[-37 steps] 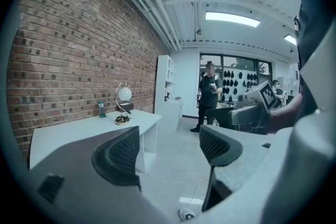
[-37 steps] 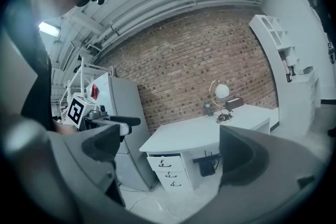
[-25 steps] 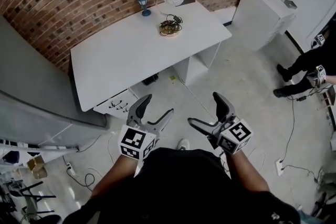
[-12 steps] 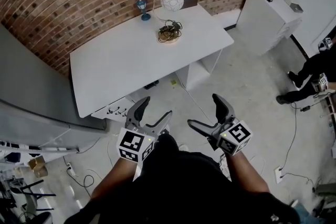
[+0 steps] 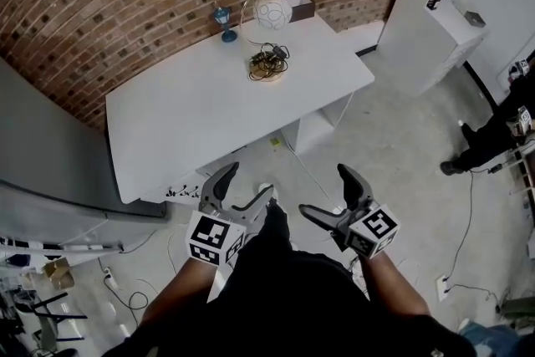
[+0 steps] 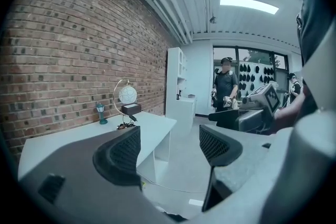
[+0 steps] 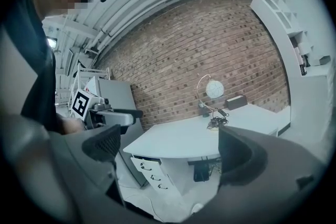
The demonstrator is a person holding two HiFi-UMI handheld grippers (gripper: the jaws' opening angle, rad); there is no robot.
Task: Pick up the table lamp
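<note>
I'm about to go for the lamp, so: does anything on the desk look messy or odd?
Only the cord of the table lamp: it sits in a loose tangle heaped at the lamp's foot on the desk. Nothing looks tipped or spilled.

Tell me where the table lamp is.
In the head view the table lamp stands at the white table's far right end, by the brick wall, between a blue lantern and a dark box.
</note>
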